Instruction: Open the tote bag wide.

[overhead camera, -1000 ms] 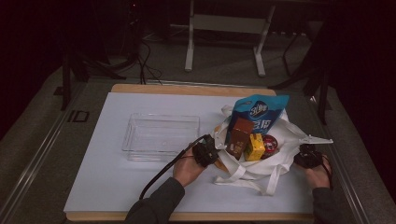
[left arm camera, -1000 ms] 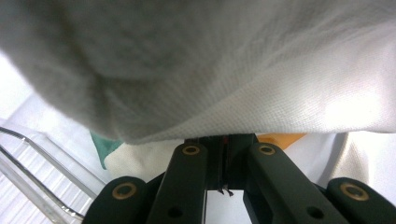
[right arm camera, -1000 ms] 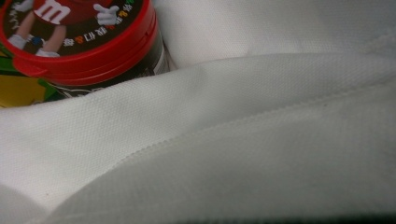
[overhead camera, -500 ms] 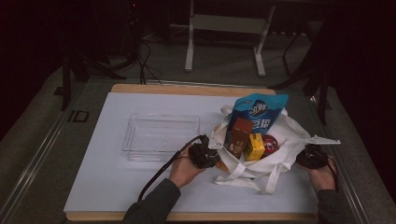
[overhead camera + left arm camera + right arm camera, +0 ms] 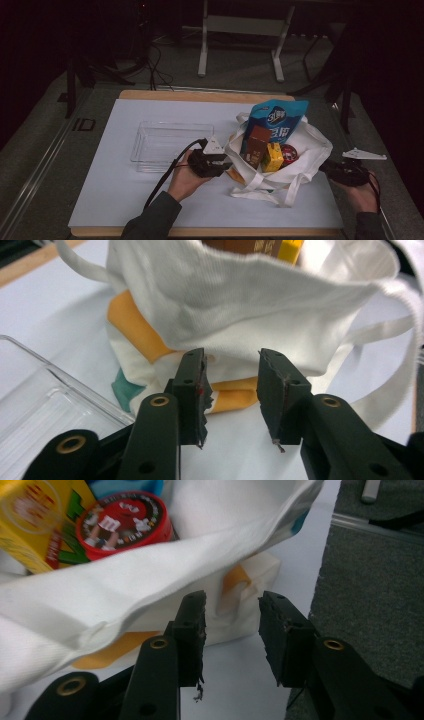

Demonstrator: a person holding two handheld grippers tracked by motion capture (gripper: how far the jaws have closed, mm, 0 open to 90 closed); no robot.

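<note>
A white tote bag (image 5: pixel 305 150) stands open on the white table top (image 5: pixel 125 200). It holds a blue snack bag (image 5: pixel 277 117), a brown carton (image 5: pixel 257 142), a yellow carton (image 5: pixel 273 156) and a red round tin (image 5: pixel 289 152). My left gripper (image 5: pixel 227 164) is just off the bag's left side. Its jaws have just been opening, and the left gripper (image 5: pixel 231 385) has nothing between them, with the bag's cloth (image 5: pixel 250 305) close ahead. My right gripper (image 5: pixel 327 169) is at the bag's right side. The right gripper (image 5: pixel 231 630) has also been opening and is empty, facing the bag (image 5: pixel 150 580) and the tin (image 5: pixel 125 525).
An empty clear plastic tray (image 5: pixel 165 142) lies left of the bag, right behind my left hand. The bag's straps (image 5: pixel 280 192) trail toward the front edge. My right hand is over the table's right edge, with grey carpet (image 5: pixel 375 580) beyond.
Both grippers have opened and drawn back a little from the bag's sides, left gripper leftward, right gripper rightward. The bag's rim has slackened.
</note>
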